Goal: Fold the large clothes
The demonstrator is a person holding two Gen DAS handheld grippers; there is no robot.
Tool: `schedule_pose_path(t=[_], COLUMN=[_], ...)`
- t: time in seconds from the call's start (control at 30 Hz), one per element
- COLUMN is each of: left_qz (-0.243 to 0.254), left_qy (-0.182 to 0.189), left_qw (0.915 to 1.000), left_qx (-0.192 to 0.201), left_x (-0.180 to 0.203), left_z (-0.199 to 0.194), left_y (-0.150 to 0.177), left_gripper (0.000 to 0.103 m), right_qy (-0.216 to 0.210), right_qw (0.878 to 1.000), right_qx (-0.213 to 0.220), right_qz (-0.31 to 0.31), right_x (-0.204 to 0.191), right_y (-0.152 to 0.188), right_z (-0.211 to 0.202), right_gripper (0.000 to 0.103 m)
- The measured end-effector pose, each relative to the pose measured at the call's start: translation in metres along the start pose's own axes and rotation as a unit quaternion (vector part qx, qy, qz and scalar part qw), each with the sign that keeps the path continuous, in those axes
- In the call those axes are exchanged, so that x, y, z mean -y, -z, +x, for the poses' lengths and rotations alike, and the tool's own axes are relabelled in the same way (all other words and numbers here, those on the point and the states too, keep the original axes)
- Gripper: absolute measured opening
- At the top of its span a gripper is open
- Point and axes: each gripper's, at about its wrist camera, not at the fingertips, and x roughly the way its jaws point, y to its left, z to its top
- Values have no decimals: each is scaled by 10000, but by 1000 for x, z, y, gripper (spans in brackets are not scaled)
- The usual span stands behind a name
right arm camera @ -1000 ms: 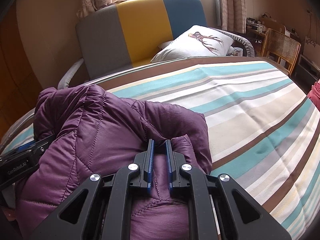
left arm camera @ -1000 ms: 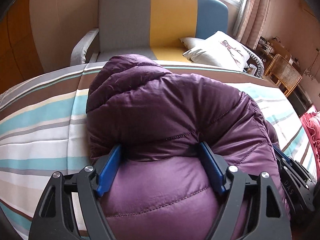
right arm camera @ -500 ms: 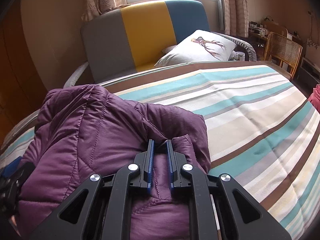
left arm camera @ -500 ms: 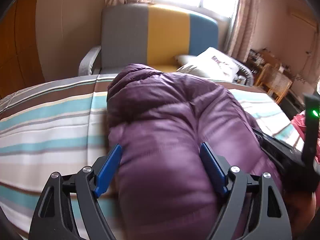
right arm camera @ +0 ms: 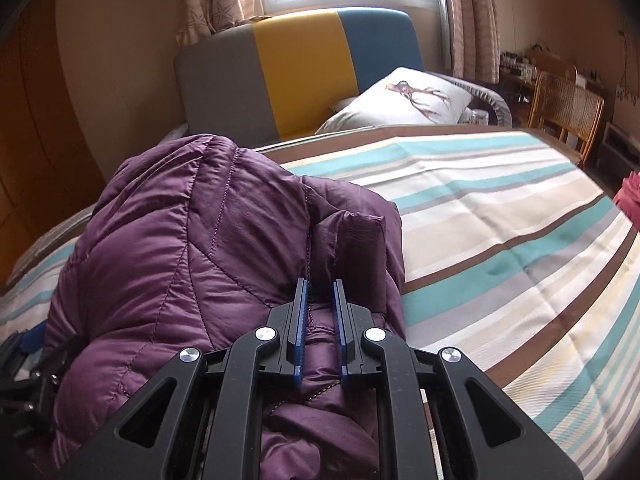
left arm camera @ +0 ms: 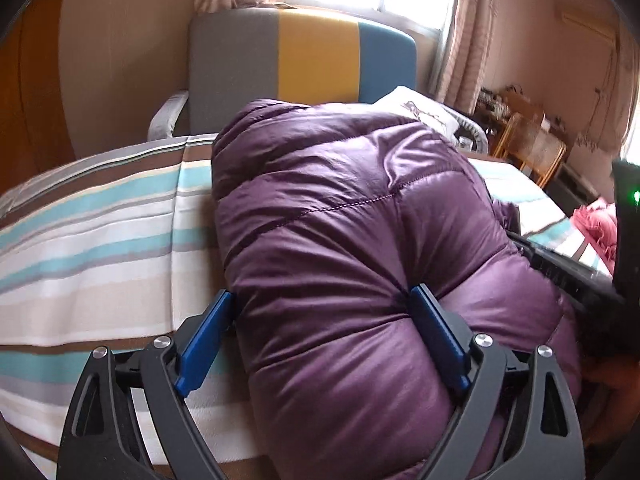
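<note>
A puffy purple quilted jacket (left arm camera: 340, 200) lies bunched on the striped bed (left arm camera: 100, 240). My left gripper (left arm camera: 324, 304) straddles its near bulge and its jaws are opening. The right pad still dents the fabric, while the left pad (left arm camera: 208, 328) only meets the jacket's edge, with sheet showing beside it. In the right wrist view my right gripper (right arm camera: 320, 292) is shut on a narrow seamed fold of the jacket (right arm camera: 180, 240). The left gripper's black frame (right arm camera: 28, 344) peeks out at that view's left edge.
The striped sheet (right arm camera: 500, 220) stretches to the right of the jacket. A grey, yellow and blue chair (right arm camera: 300, 72) with a white pillow (right arm camera: 404, 100) stands beyond the bed. Further off are a rattan chair (right arm camera: 568, 108) and some red cloth (left arm camera: 596, 224) at the far right.
The left jaws have spread wider around the jacket's bulge, and striped sheet now shows beside the left pad. The left view has swung sideways. The right gripper keeps its pinch on the fold.
</note>
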Motion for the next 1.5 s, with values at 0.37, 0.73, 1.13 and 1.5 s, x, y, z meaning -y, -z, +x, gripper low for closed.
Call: schedule_pose_path(t=[0.37,0.73,1.13,1.5], left_qz=[-825,-1028,-802,-457], left_qy=[454,817,1123,1146], left_qw=[9954,9912,9876,9891], left_qx=[-195,-182,-744,-804], left_x=[-26,-37,-33,-25], left_z=[-24,-44,-8,3], left_y=[2,12,-12,-16], left_gripper=[101,101,101,101], right_qy=[-415,-1052,-1460,-1565], right_qw=[9975,9862,9728,9737], right_qx=[404,-228,-802,-1046], right_qz=[401,1261,1607,1285], right_x=[23,58,59,52], right_y=[4,23,18,1], right_z=[-56,-54,-17,8], right_gripper=[74,74,74,65])
